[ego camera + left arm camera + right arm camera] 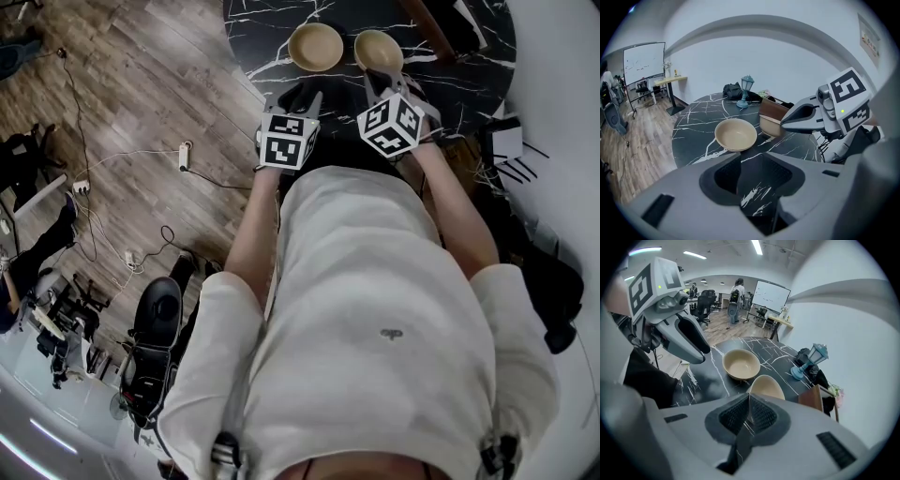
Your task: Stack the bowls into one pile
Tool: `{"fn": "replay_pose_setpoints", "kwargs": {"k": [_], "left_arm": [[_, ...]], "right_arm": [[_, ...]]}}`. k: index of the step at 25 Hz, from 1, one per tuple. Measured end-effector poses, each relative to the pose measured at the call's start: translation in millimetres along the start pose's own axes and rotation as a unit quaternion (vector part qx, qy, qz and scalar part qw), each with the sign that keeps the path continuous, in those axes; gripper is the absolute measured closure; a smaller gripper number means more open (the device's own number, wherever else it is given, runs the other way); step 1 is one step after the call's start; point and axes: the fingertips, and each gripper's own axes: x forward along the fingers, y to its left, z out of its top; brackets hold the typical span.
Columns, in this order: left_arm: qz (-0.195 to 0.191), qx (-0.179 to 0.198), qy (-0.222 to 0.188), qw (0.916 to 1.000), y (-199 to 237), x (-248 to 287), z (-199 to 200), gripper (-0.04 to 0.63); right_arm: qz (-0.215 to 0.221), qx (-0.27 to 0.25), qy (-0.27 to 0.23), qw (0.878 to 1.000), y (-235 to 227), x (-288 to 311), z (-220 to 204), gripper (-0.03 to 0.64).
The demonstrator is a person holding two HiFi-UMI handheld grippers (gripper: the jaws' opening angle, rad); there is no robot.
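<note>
Right hand-held gripper (749,414) pinching rim of tilted bowl (767,386), second bowl (740,364) just beside on black marbled surface (705,378), left hand-held gripper (757,171) spread, empty, blue lantern (809,359) and brown box (815,399) behind.

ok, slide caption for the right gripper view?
Right gripper shut on the rim of one bowl; other bowl sits on the table beyond; left gripper open at left.
</note>
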Motion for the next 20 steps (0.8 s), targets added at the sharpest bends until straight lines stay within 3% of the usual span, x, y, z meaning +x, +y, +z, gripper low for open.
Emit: {"fn": "replay_pose_setpoints", "kwargs": {"k": [20], "left_arm": [[0.034, -0.017, -0.034, 0.9987, 18, -24, 12, 0.463]], "right_arm": [[-0.003, -0.056, -0.057, 0.997, -4, -9, 64, 0.611]]}}
